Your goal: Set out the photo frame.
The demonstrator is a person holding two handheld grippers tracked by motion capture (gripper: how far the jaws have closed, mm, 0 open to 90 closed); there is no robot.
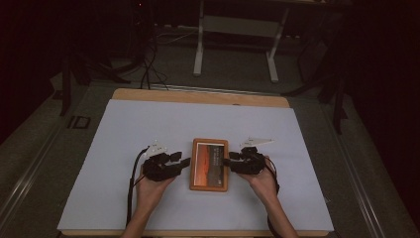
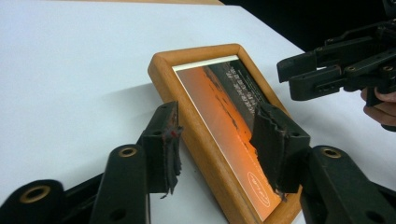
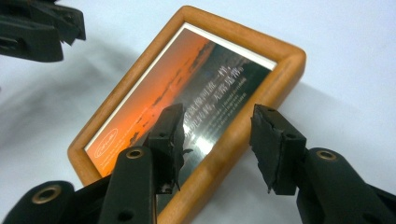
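Observation:
A wooden picture frame (image 1: pixel 209 164) holding an orange sunset print with white writing lies flat on the white sheet near the table's front. My left gripper (image 1: pixel 185 162) is at the frame's left side. In the left gripper view its jaws (image 2: pixel 217 114) stand apart astride the frame's near rail (image 2: pixel 205 60), with the pads off the wood. My right gripper (image 1: pixel 227 161) meets the frame's right side. Its jaws (image 3: pixel 218 114) also stand apart over the frame's rail (image 3: pixel 243 126), one above the print and one outside. Each gripper view shows the other gripper beyond the frame, the right gripper (image 2: pixel 299 77) and the left gripper (image 3: pixel 70 30).
The white sheet (image 1: pixel 198 124) covers most of a wooden table (image 1: pixel 198 95). Behind the table stand a white desk frame (image 1: pixel 236 44) and dark stands, with cables (image 1: pixel 148 69) on the floor. A cable trails from each gripper toward the front edge.

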